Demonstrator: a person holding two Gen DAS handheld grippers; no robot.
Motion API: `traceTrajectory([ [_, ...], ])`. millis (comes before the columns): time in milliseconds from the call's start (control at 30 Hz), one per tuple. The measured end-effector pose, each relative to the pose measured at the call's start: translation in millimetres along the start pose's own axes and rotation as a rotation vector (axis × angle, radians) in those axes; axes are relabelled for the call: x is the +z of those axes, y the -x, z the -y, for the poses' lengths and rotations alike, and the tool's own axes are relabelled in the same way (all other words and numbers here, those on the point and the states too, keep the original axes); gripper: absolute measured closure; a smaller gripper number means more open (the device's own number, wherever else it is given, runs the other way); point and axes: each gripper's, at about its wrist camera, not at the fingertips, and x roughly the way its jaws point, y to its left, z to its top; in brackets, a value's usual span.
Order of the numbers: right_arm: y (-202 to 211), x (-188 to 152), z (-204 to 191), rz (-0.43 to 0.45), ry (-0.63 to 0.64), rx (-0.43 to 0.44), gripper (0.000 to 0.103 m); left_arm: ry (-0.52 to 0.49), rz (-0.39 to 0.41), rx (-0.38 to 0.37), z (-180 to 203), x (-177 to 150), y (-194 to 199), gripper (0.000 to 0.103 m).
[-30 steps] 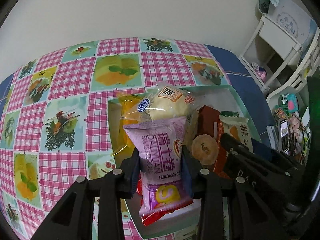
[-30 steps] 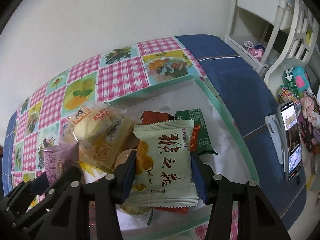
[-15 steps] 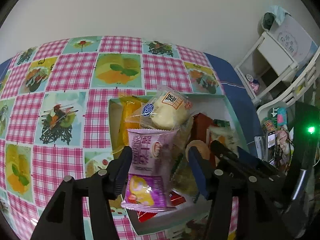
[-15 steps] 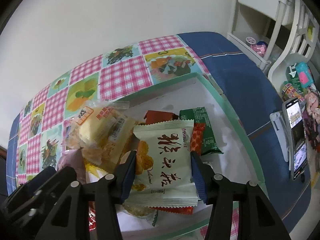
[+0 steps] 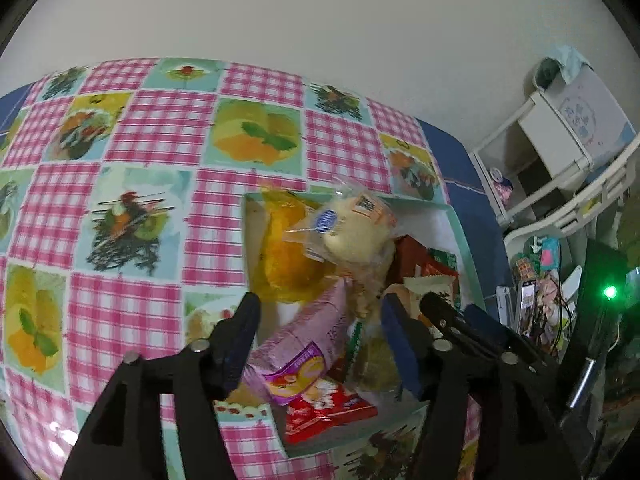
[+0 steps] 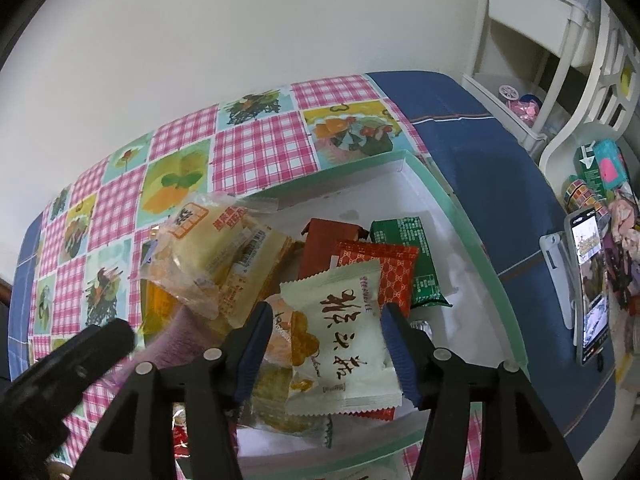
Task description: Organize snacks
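Pink checkered tablecloth [image 5: 152,144] with fruit pictures covers the bench, plain white wall behind it, and a green-rimmed box [image 6: 468,240] full of snacks sits on it as the landmark.

Over the near left part of the box, the left tool [image 5: 320,336] has its fingers spread apart, with a purple snack pack [image 5: 304,344] lying tilted between them, not squeezed as far as I can see. Under that pack there's a red wrapper [image 5: 332,412] at the box's near edge. Further back in the box is an orange bag [image 5: 284,256] and a clear-wrapped pale bun [image 5: 352,232] on top of the pile.

Over the near middle of the box, the right tool [image 6: 326,340] sits with its fingers on either side of a white packet [image 6: 344,340]; looks clamped on it. Behind the packet are a red patterned packet [image 6: 394,272] and a green packet [image 6: 416,256].

Right of the box, on the blue cloth [image 6: 480,140], a phone [image 6: 592,284] stands propped up.
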Motion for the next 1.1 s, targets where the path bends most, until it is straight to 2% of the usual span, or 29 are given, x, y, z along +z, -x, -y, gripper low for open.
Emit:
traceTrajectory([
  [100, 3, -5, -5, -0.004, 0.007, -0.001, 0.029, 0.019, 0.026, 0.073, -13, -3, 9, 0.020],
  [167, 5, -11, -12, -0.002, 0.022, -0.008, 0.020, 0.028, 0.051, 0.166, -23, -7, 14, 0.008],
  [267, 9, -19, -20, 0.003, 0.048, -0.004, 0.008, 0.025, 0.064, 0.271, -35, -13, 17, 0.003],
  [333, 11, -23, -25, 0.008, 0.056, -0.002, 0.000, 0.028, 0.064, 0.306, -43, -18, 19, 0.003],
  [633, 27, -45, -43, 0.046, 0.116, -0.011, 0.000, 0.018, 0.084, 0.417, -54, -38, 33, 0.003],
  [833, 34, -56, -50, 0.064, 0.144, -0.009, 0.000, 0.044, 0.138, 0.505, -59, -46, 46, 0.003],
  [900, 35, -60, -52, 0.065, 0.150, -0.009, 0.000, 0.053, 0.134, 0.540, -61, -47, 49, 0.003],
  [1100, 39, -71, -56, 0.065, 0.168, -0.015, 0.000, 0.018, 0.107, 0.584, -62, -60, 54, 0.003],
])
